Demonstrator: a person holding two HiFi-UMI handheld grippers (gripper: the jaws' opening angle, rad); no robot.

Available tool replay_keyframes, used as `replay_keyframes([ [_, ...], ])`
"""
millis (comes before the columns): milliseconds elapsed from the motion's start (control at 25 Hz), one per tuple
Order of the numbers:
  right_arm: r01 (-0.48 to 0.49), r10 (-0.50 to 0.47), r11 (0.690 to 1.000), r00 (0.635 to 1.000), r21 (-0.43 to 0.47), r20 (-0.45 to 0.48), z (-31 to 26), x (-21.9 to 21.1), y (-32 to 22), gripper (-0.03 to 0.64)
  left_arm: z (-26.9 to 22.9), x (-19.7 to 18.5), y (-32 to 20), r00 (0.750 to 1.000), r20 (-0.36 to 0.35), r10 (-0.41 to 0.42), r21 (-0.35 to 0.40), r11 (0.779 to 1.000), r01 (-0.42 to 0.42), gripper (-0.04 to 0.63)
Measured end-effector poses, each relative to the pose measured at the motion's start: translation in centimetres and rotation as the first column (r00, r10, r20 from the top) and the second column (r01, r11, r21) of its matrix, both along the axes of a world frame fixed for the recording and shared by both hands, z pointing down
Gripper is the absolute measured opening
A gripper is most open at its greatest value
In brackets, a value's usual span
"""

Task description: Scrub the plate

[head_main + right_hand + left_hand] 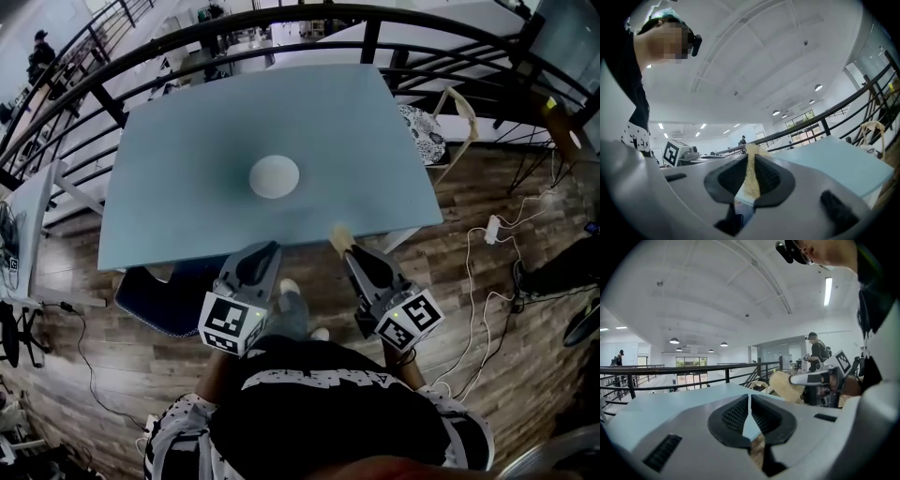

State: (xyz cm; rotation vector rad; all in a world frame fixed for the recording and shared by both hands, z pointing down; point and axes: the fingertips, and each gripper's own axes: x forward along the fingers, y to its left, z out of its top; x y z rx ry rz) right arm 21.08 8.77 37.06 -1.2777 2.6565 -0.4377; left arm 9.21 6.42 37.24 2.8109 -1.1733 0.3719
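Well short of the plate [275,176], down by the near edge of the table [169,131], spotted the left gripper [265,251] and the right gripper [349,253] held side by side. Found the plate itself round and white, lying flat and alone near the middle of the table top, with nothing on it. Looked at the right gripper: jaws squeezed tight on a yellow sponge [338,234], with the sponge poking out past the tips toward the plate. Looked at the left gripper: jaws pressed together with nothing between, just to the left of the sponge and about as far from the plate. Judged the scrubbing not yet started, only the getting-ready part in hand. Guessed at the next move: bring the sponge forward and down onto the plate, rub it round and round, and maybe rest the left gripper against the plate's rim to stop any sliding on the smooth top. Could read no brand and no words anywhere. Saw only black and white square marks on the left cube [231,323] and the right cube [411,319], plus some white print on the dark shirt [328,412], too blurry to read.
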Motion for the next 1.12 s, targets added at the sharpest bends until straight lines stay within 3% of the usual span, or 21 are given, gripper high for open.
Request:
replay_keyframes([
  [400, -0.024, 0.025, 0.999, 0.999, 0.024, -0.044, -0.9, 1.4, -4.8, 0.052, -0.3, 2.0, -4.8, 0.998, -0.049, 0.046, 0.025, 0.999, -0.045, 0.015],
  [1120, 0.095, -0.092, 0.995, 0.992, 0.034, -0.081, -2.4, -2.5, -14.8, 0.052, -1.1, -0.2, -13.8, 0.998, -0.06, 0.013, 0.028, 1.0, -0.012, 0.015],
])
